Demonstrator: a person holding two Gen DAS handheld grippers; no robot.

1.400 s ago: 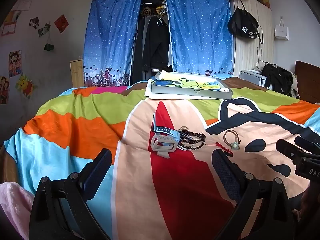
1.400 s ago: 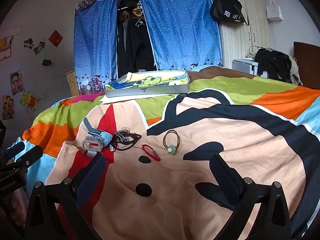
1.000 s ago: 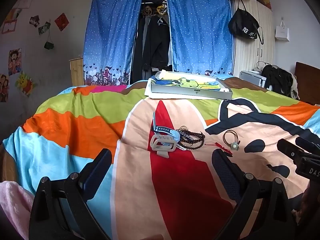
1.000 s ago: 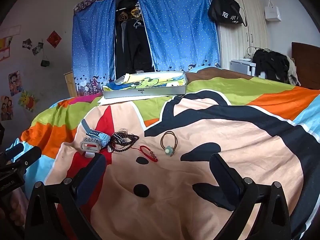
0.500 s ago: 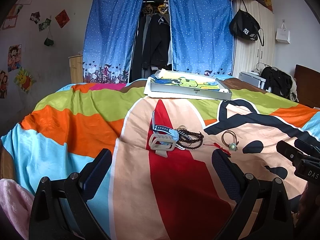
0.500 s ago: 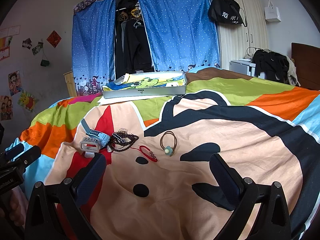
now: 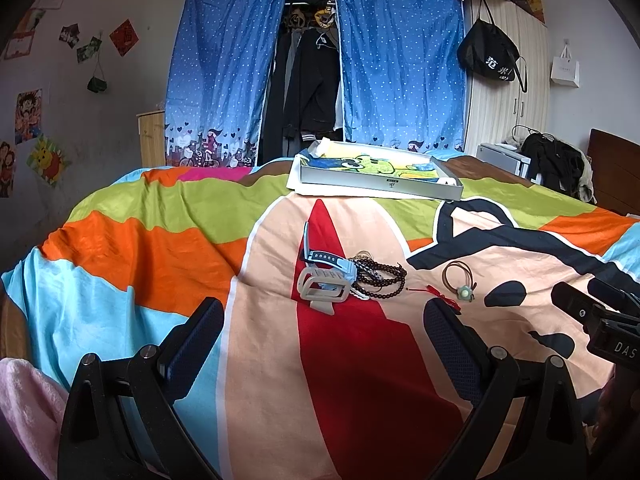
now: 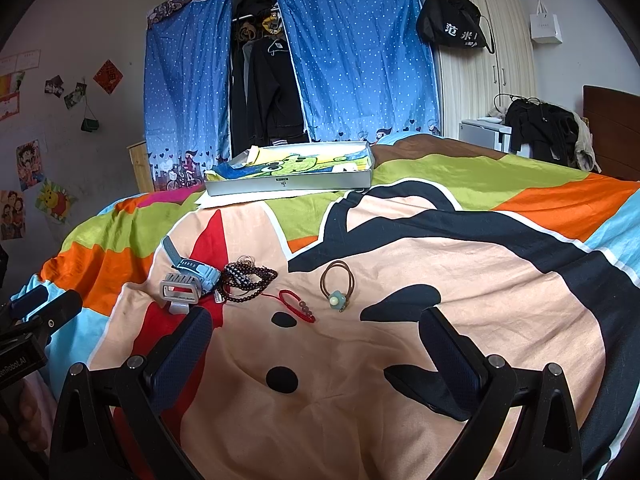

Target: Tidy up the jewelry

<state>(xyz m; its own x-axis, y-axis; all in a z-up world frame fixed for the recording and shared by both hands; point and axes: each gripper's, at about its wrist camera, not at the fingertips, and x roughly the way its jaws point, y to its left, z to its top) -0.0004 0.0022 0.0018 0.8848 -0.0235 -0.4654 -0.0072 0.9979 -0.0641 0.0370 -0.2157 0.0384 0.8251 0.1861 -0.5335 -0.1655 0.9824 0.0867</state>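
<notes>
Grey box (image 8: 288, 184) holds no jewelry yet; watch (image 8: 192, 272), beads (image 8: 248, 280), red cord (image 8: 298, 306) and hair tie (image 8: 337, 286) lie untouched. Left gripper (image 7: 324, 320) and right gripper (image 8: 316, 328) gape wide, empty.

Blue watch (image 8: 192, 270), dark beads (image 8: 246, 278), red string bracelet (image 8: 298, 306), brown hair-tie (image 8: 337, 284) in row on bedspread (image 8: 440, 280).

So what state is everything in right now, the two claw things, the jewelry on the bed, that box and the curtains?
Left gripper: open, empty, above the bedspread.
Right gripper: open, empty.
Watch: strap unbuckled, lying on the bedspread.
Dark bead bracelet: coiled in a heap, touching the watch.
Red cord bracelet: lying loose.
Brown hair tie: lying flat, apart.
Grey box: open, no lid on.
Blue curtains: parted.
</notes>
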